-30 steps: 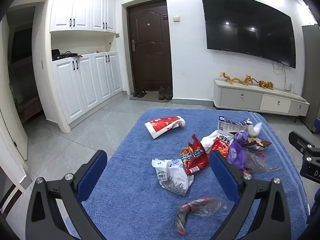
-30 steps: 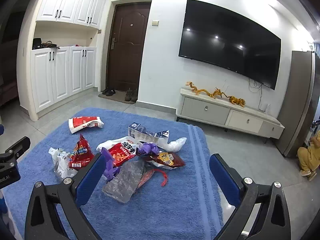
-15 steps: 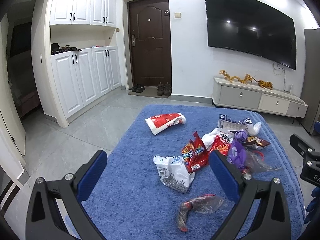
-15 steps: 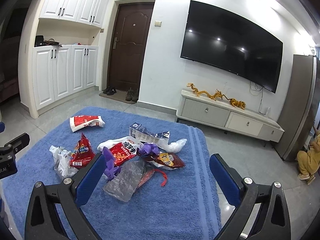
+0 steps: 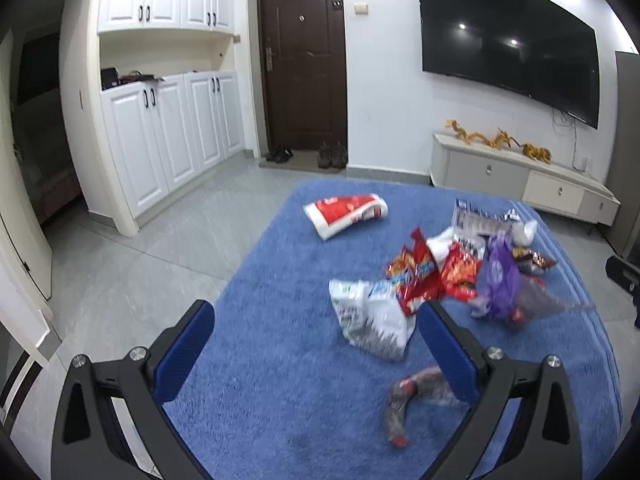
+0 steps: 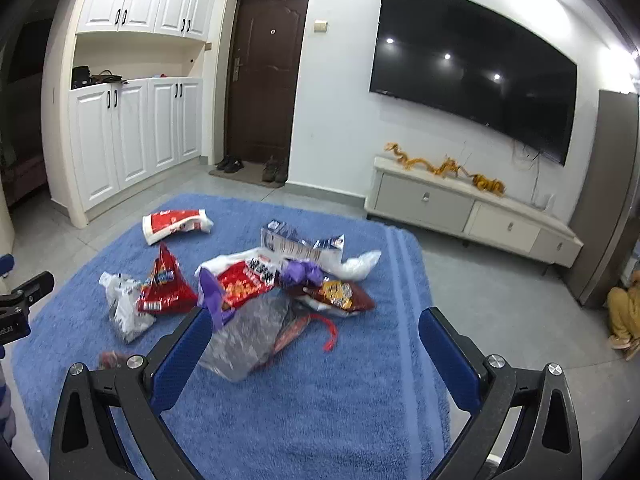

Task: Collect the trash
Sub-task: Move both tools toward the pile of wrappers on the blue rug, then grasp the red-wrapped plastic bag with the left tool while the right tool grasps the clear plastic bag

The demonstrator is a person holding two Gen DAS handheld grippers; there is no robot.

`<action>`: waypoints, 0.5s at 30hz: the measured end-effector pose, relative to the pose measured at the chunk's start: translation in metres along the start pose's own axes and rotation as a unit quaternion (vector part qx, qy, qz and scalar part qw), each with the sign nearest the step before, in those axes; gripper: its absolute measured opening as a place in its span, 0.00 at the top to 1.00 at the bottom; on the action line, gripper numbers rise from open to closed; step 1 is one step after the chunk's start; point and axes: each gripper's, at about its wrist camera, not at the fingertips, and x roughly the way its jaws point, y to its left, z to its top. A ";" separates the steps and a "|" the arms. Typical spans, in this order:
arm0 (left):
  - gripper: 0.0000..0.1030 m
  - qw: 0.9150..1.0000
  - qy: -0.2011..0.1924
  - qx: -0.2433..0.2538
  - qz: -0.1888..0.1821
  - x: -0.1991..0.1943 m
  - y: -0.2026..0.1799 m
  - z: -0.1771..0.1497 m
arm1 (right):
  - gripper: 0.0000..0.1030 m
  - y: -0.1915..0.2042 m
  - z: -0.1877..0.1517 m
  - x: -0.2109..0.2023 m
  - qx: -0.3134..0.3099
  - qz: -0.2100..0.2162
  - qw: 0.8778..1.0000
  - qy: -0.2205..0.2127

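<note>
Trash lies scattered on a blue cloth [image 5: 280, 360] [image 6: 320, 408]. I see a red and white packet [image 5: 346, 212] [image 6: 176, 222] at the far side, a white printed bag [image 5: 370, 320] [image 6: 124, 308], red snack bags [image 5: 416, 276] [image 6: 168, 286], a purple wrapper [image 5: 500, 276] [image 6: 300, 272], a clear plastic bag [image 6: 248, 340] and a small clear wrapper [image 5: 416, 394]. My left gripper [image 5: 316, 344] is open and empty above the cloth's near side. My right gripper [image 6: 316, 344] is open and empty, with the clear bag by its left finger.
White cabinets [image 5: 168, 132] stand at the left and a dark door [image 5: 304, 68] is ahead, with shoes [image 5: 304, 154] on the mat. A TV [image 6: 472, 68] hangs over a low white console [image 6: 472, 208]. Grey tile floor [image 5: 132, 264] lies left of the cloth.
Both grippers have tilted down and moved a little closer to the trash. Both stay open and nothing has been picked up.
</note>
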 end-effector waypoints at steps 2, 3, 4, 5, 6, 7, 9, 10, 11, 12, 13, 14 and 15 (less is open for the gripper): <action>0.01 1.000 0.010 0.008 -0.012 0.002 0.001 -0.006 | 0.00 -0.004 -0.006 0.002 -0.002 0.011 1.000 0.007; 0.01 0.999 0.020 0.017 -0.029 0.003 0.000 -0.012 | 0.00 -0.005 -0.008 0.004 -0.003 0.018 1.000 0.011; 0.01 0.998 0.028 0.022 -0.045 0.005 -0.002 -0.015 | 0.00 -0.006 -0.012 0.006 -0.003 0.030 0.999 0.017; 0.01 0.997 0.039 0.028 -0.067 0.007 -0.006 -0.020 | 0.00 -0.007 -0.015 0.009 -0.001 0.042 0.999 0.023; 0.01 0.995 0.045 0.032 -0.081 0.009 -0.009 -0.023 | 0.00 -0.007 -0.018 0.012 0.001 0.053 0.998 0.030; 0.01 0.993 0.054 0.037 -0.098 0.012 -0.014 -0.026 | 0.00 -0.007 -0.021 0.017 0.002 0.063 0.997 0.039; 0.11 0.989 0.073 0.047 -0.122 0.021 -0.024 -0.032 | 0.00 -0.006 -0.025 0.025 0.003 0.084 0.995 0.051; 0.14 0.986 0.085 0.047 -0.136 0.026 -0.028 -0.034 | 0.00 -0.004 -0.026 0.030 0.005 0.096 0.994 0.057; 0.19 0.984 0.095 0.046 -0.146 0.031 -0.032 -0.035 | 0.00 -0.003 -0.026 0.033 0.005 0.105 0.993 0.060; 0.21 0.982 0.104 0.044 -0.154 0.036 -0.035 -0.037 | 0.00 -0.001 -0.026 0.037 0.002 0.113 0.992 0.064; 0.21 0.980 0.113 0.042 -0.159 0.042 -0.037 -0.037 | 0.00 0.001 -0.027 0.040 -0.002 0.117 0.991 0.067; 0.22 0.979 0.119 0.041 -0.162 0.046 -0.039 -0.039 | 0.00 0.004 -0.026 0.043 -0.005 0.124 0.990 0.068; 0.23 0.978 0.123 0.042 -0.164 0.050 -0.041 -0.040 | 0.00 0.006 -0.026 0.045 -0.008 0.131 0.989 0.070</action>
